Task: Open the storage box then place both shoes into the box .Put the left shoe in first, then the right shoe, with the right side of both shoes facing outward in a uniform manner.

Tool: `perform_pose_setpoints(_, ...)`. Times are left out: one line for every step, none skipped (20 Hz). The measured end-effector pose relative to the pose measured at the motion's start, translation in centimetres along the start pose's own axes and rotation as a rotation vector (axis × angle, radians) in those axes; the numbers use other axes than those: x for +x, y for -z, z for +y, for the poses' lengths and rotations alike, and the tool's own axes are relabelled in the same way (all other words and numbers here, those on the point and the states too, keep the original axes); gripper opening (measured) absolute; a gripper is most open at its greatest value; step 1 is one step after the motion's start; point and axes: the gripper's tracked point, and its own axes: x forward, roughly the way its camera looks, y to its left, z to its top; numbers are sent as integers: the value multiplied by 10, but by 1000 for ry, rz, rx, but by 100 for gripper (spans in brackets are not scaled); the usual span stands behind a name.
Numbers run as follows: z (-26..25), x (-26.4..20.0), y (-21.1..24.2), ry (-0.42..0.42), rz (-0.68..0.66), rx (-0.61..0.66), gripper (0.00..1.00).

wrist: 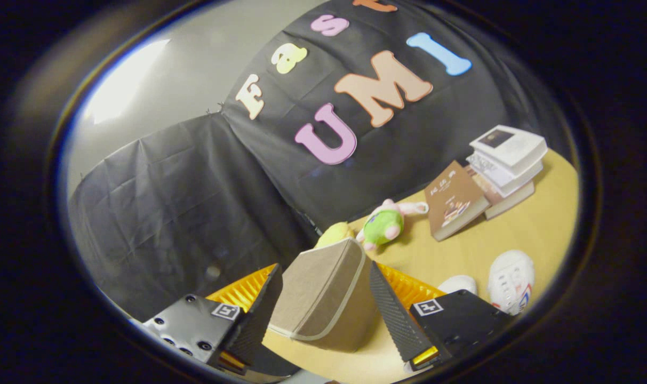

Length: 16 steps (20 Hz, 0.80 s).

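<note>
Gripper (323,298) fingers spread, straddling the beige storage box (323,293) lid, not visibly pinching. Close squarely on the lid edge before lifting, I'd say. Shoes (510,280) wait on the table (515,229), right of the fingers.

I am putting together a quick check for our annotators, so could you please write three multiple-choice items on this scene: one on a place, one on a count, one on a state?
1. Where is the beige storage box?
A. between the fingers
B. on the stack of books
C. beside the white shoes

2. How many white shoes lie on the table?
A. one
B. two
C. four

3. The brown book is:
A. flat under the stack
B. standing open
C. leaning on the stack of books

Answers: 1 A, the gripper has a finger on either side of it; 2 B, two lie beyond the right finger; 3 C, it rests tilted against the stack.
</note>
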Motion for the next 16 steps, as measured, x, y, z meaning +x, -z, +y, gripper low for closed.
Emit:
perform_pose_setpoints(1, 4, 9, -27, 35, 25, 100)
perform_pose_setpoints(3, 6, 21, -50, 75, 45, 100)
perform_pose_setpoints(5, 7, 32, -77, 113, 69, 100)
perform_pose_setpoints(5, 9, 42, -99, 147, 101, 100)
perform_pose_setpoints(4, 12, 49, -117, 175, 140, 100)
perform_pose_setpoints(4, 16, 56, -129, 198, 183, 100)
perform_pose_setpoints(2, 20, 62, -137, 218, 227, 100)
perform_pose_setpoints(1, 24, 66, -145, 228, 269, 100)
perform_pose_setpoints(-1, 28, 67, -148, 232, 308, 100)
perform_pose_setpoints(-2, 31, 72, -153, 236, 343, 100)
perform_pose_setpoints(-5, 36, 73, -153, 242, 377, 100)
perform_pose_setpoints(-5, 39, 75, -158, 252, 413, 100)
perform_pose_setpoints(-7, 43, 78, -160, 264, 452, 100)
perform_pose_setpoints(-8, 47, 80, -166, 273, 494, 100)
perform_pose_setpoints(-11, 46, 84, -167, 278, 535, 100)
perform_pose_setpoints(-14, 48, 87, -166, 279, 572, 100)
